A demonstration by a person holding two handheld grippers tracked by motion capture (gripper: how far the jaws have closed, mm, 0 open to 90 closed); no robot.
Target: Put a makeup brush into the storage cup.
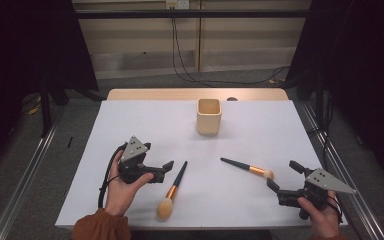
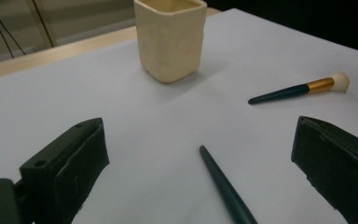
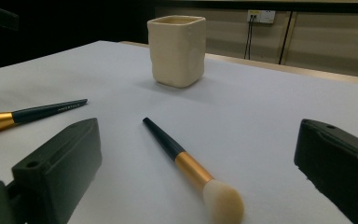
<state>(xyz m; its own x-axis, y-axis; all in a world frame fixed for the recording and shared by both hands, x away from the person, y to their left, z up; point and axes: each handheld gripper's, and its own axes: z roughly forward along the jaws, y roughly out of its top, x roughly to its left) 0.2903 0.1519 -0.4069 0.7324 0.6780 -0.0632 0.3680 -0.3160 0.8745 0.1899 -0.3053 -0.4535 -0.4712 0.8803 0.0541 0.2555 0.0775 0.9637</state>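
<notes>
Two gold-ferruled makeup brushes, larger and smaller, lettering illegible, lie near cream cup; left gripper and right gripper wide open, empty.

A lab: black curtains, metal floor rails, trailing cables

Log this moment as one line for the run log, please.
left gripper: open, beside larger dark-handled makeup brush | right gripper: open, near smaller dark-handled makeup brush | cream square cup: upright, empty | both brushes flat on white table
</notes>
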